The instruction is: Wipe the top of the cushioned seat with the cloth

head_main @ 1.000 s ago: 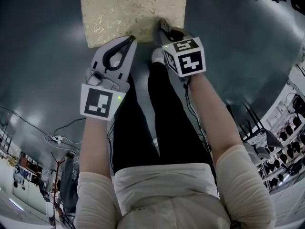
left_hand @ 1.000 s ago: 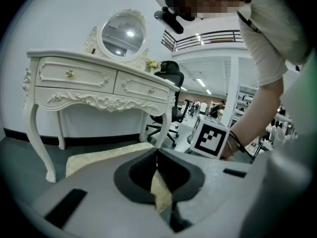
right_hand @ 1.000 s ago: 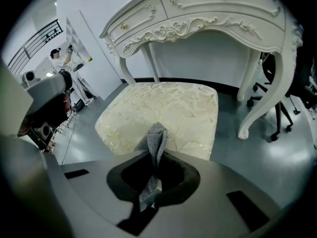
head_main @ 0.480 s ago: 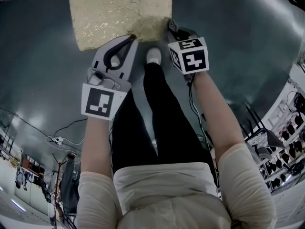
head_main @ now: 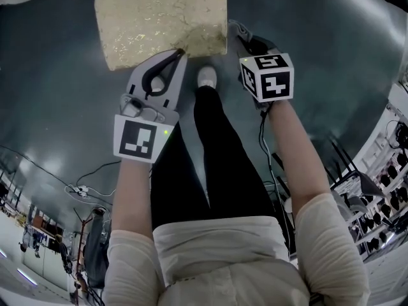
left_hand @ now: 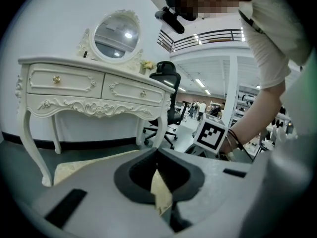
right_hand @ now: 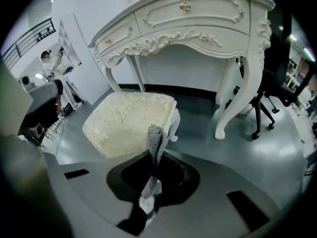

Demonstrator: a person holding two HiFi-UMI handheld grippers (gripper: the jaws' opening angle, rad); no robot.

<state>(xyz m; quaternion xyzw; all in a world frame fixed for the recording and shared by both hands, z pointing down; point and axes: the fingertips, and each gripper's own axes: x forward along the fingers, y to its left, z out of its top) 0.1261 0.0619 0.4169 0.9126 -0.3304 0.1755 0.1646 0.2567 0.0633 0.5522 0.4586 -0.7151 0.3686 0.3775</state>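
The cushioned seat (head_main: 162, 21) is a cream square with a gold pattern, low on the dark floor at the top of the head view; it also shows in the right gripper view (right_hand: 126, 123). My right gripper (head_main: 241, 34) hangs just right of the seat's near right corner, shut on a grey knitted cloth (right_hand: 155, 143) that stands up between its jaws. My left gripper (head_main: 178, 53) is shut with its tip at the seat's near edge. In the left gripper view (left_hand: 157, 152) a sliver of the seat's cream top shows through the hollow behind its closed tips.
A white carved dressing table (right_hand: 198, 19) with an oval mirror (left_hand: 116, 33) stands just beyond the seat. A black office chair (right_hand: 282, 93) is to its right. The person's white shoe (head_main: 206, 76) rests close to the seat's near edge. Cables (head_main: 83, 183) lie on the floor at left.
My right gripper has carried the cloth to the right, from over the seat's near right corner to just beside it. The left gripper has stayed at the near edge.
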